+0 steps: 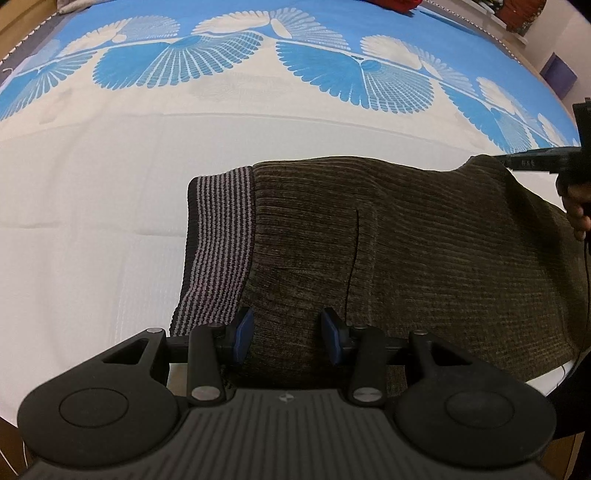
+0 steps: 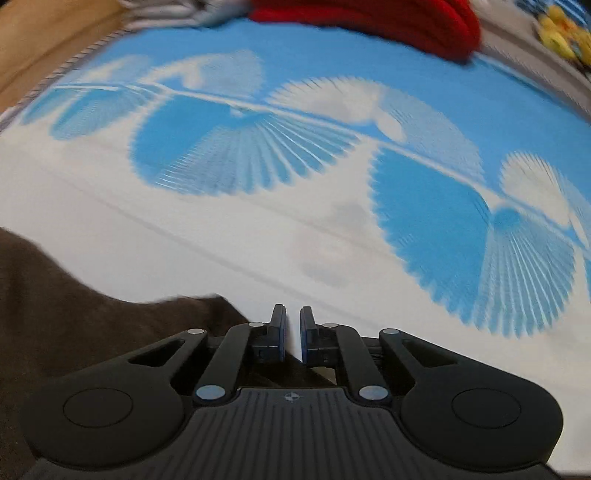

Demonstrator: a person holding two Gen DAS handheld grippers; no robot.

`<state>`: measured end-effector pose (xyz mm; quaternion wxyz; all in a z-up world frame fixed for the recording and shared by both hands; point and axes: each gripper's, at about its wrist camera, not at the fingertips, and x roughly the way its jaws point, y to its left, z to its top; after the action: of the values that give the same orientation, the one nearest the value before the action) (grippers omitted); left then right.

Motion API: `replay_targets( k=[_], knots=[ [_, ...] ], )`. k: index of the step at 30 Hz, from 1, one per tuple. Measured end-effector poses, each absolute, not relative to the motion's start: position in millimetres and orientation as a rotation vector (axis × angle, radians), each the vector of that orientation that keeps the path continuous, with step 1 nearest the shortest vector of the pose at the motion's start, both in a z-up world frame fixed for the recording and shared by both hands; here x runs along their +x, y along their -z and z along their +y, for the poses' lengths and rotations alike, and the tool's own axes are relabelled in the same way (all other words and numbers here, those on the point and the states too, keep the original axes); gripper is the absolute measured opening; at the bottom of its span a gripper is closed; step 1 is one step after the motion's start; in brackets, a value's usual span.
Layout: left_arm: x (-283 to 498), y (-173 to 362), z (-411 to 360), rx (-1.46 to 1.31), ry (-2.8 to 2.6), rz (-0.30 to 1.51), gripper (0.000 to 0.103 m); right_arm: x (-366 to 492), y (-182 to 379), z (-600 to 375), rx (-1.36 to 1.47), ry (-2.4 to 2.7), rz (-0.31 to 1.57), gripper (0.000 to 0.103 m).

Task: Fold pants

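Brown ribbed pants (image 1: 406,251) with a striped waistband (image 1: 218,243) lie folded flat on the bed sheet (image 1: 92,229). My left gripper (image 1: 287,332) stands over their near edge, jaws partly apart, with the flat fabric between the blue pads (image 1: 244,332) and no pinch visible. At the far right corner my right gripper (image 1: 508,159), held by a hand (image 1: 578,210), meets the cloth, which peaks up to its tip. In the right wrist view the right gripper (image 2: 293,325) is shut to a thin slit, and the pants' edge (image 2: 110,332) runs in under its fingers.
The sheet's blue fan pattern (image 2: 240,155) stretches beyond the pants. A red cloth (image 2: 369,22), grey cloth (image 2: 173,13) and yellow items (image 2: 561,29) lie at the bed's far side. A wooden frame (image 2: 40,48) borders the left, and a purple box (image 1: 559,74) stands off the bed.
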<state>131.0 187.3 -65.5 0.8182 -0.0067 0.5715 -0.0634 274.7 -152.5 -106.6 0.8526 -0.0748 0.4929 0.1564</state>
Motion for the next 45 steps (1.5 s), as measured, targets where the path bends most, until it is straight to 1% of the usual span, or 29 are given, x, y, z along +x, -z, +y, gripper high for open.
replay_targets(
  k=[1,3,5,7,8,9,12,15,16,17,19,22,25,26,27,29,31,34,39,41,45],
  knots=[
    [131,65,188,-0.018,0.137,1.217,0.045,275,104,-156,-0.155,-0.311,1.032,0.009],
    [131,65,190,-0.029,0.138,1.216,0.045,271,88,-160,-0.141,-0.301,0.961,0.009],
    [131,64,191,-0.034,0.137,1.216,0.045,263,66,-167,-0.059,-0.357,0.887,0.009],
    [130,64,189,-0.027,0.135,1.215,0.045,254,53,-171,0.009,-0.464,0.873,0.014],
    [130,64,189,-0.019,0.135,1.215,0.045,250,52,-172,0.032,-0.522,0.897,0.023],
    [130,64,188,-0.013,0.135,1.214,0.045,246,54,-172,0.044,-0.569,0.929,0.029],
    [129,64,186,-0.002,0.132,1.213,0.045,231,70,-164,-0.038,-0.663,1.039,0.029],
    [129,64,184,0.003,0.124,1.212,0.045,221,91,-163,-0.184,-0.595,1.109,0.029],
    [129,64,183,0.004,0.121,1.212,0.045,221,98,-169,-0.224,-0.541,1.129,0.027],
    [129,64,183,0.008,0.117,1.212,0.045,222,99,-175,-0.214,-0.526,1.135,0.024],
    [128,64,180,0.017,0.111,1.212,0.047,223,93,-191,-0.155,-0.491,1.133,0.024],
    [129,64,177,0.028,0.099,1.213,0.048,218,83,-213,-0.148,-0.409,1.111,0.024],
    [129,64,174,0.034,0.082,1.212,0.048,210,86,-246,-0.175,-0.290,1.170,0.025],
    [129,63,173,0.036,0.076,1.211,0.048,203,88,-258,-0.204,-0.239,1.191,0.035],
    [129,63,173,0.038,0.071,1.209,0.048,198,90,-270,-0.242,-0.187,1.206,0.042],
    [129,61,170,0.041,0.059,1.202,0.048,185,91,-298,-0.296,-0.085,1.223,0.042],
    [127,58,167,0.046,0.045,1.189,0.048,172,86,-326,-0.282,0.007,1.217,0.042],
    [126,50,161,0.062,0.012,1.147,0.048,148,62,-381,-0.178,0.161,1.122,0.042],
    [125,30,148,0.048,-0.027,1.034,0.050,87,6,-464,0.114,0.319,0.836,0.045],
    [127,25,143,0.019,-0.025,1.007,0.051,57,-6,-492,0.192,0.366,0.757,0.045],
    [130,21,130,-0.028,-0.007,0.994,0.053,6,-6,-542,0.309,0.440,0.697,0.048]
  ],
)
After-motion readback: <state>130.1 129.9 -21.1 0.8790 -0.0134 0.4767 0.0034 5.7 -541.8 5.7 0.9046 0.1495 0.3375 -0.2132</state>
